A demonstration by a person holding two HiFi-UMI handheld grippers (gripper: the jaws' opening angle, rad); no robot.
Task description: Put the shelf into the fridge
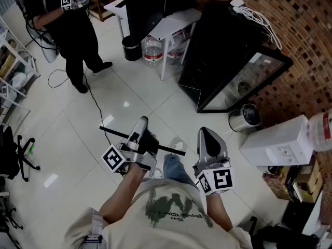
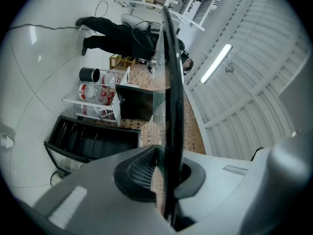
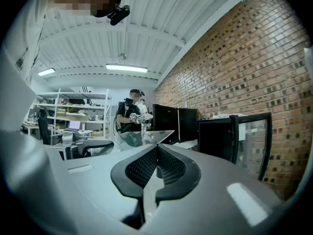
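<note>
One of roughly three steps is judged done: the shelf (image 1: 171, 149) is lifted and carried, but nothing is inserted yet.

Left gripper (image 2: 164, 169): jaws are closed down to a thin gap and clamped on the shelf's edge. In the left gripper view the pane is seen edge-on, as a dark strip running straight up from between the pads. In the head view it is seen as a dark bar lying crosswise in front of the body, sticking out on either side of the gripper.

Right gripper (image 3: 156, 156): jaws are fully together with nothing between them. It is held just beside the shelf's right end, with no contact as far as can be told.

Fridge (image 1: 220, 45): a black cabinet set against the brick wall (image 1: 290, 14), ahead and to the right, well apart from the shelf. Its glass door (image 1: 244, 82) appears to be swung open, so door opening is probably not needed. Whether the inner supports are free can't be told.

Left to do, as judged: the tiled floor (image 1: 129, 97) is to be crossed, then the shelf levelled, lined up with the opening, slid onto its supports and released. The one-edge pinch on what looks like a glass pane is considered the weak point. Twist is likely while it is fed in, so support from the right gripper may be wanted.
</note>
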